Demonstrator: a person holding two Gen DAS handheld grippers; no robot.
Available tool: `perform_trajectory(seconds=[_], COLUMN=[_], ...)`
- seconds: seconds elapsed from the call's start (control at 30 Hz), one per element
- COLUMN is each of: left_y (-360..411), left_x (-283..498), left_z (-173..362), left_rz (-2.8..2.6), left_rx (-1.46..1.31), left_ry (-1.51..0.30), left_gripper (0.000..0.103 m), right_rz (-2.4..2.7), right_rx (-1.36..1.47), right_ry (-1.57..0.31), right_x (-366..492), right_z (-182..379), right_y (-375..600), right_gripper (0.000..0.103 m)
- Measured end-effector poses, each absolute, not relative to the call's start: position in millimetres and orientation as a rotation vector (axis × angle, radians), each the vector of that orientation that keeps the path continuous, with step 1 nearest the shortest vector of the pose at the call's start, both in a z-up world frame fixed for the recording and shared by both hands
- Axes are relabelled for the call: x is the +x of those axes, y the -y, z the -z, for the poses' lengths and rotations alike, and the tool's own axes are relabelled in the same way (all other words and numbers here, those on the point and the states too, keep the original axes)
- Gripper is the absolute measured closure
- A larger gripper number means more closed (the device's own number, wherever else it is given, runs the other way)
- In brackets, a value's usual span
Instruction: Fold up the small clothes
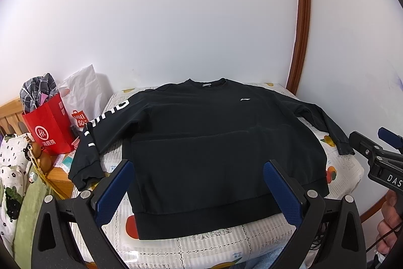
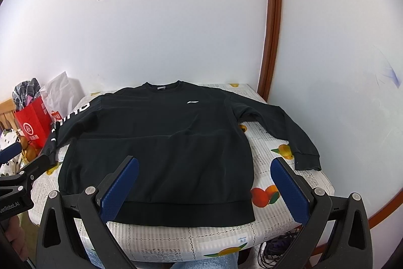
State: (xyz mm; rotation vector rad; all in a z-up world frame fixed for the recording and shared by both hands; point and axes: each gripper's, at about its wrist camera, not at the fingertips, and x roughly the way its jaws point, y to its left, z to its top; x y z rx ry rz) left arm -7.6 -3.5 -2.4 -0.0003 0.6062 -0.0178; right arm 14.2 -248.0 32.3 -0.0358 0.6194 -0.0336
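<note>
A black sweatshirt point(image 1: 214, 140) point(image 2: 161, 143) lies flat and face up on a small table, collar toward the wall, both sleeves spread out. Its left sleeve point(image 1: 100, 132) bears white letters; its right sleeve point(image 2: 289, 132) reaches the table's right side. My left gripper point(image 1: 199, 169) hovers open above the hem, nothing between its blue pads. My right gripper point(image 2: 205, 168) is also open and empty, over the hem's right part. In the left wrist view the right gripper point(image 1: 372, 143) shows at the right edge, beside the right cuff.
The table wears a white cloth with fruit prints point(image 2: 267, 193). A red paper bag point(image 1: 50, 127) and a white bag point(image 1: 80, 92) stand at the left. A wall is close behind, a wooden door frame point(image 2: 270, 42) at the right. Cables point(image 2: 277, 248) hang below the front right corner.
</note>
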Motion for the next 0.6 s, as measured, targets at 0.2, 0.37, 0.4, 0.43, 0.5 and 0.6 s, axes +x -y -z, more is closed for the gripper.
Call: perform_trajectory(seconds=[0.2,0.37,0.4,0.43,0.5,0.6], left_y=[3.1,1.6,1.3,1.2,1.2,1.2], left_x=[-7.7,-7.5,-7.5,-7.5,-7.4,-6.9], left_z=[2.6,2.9,2.8,2.8,2.7,2.5], left_rz=[0.015,0.015,0.016,0.016,0.014,0.014], left_rx=[0.001,0.001,0.000,0.000,-0.001,-0.001], left_ry=[-0.607,-0.609,-0.609,-0.609,-0.609,-0.609], left_gripper=[0.000,0.000,0.000,0.000,0.000,0.000], right_rz=[0.037,0.039,0.039,0.039,0.037,0.038], right_rx=[-0.034,-0.037,-0.037,-0.037,-0.036,-0.039], right_ry=[-0.621,-0.623,-0.623,-0.622,-0.624,-0.625], right_x=[15.3,15.1,15.1,15.2,15.8,16.4], right_z=[-31.2,-30.3,-30.4,-30.4,-30.8,-30.2], right_y=[248.3,249.0,248.9,249.0,249.0,248.1], right_gripper=[0.000,0.000,0.000,0.000,0.000,0.000])
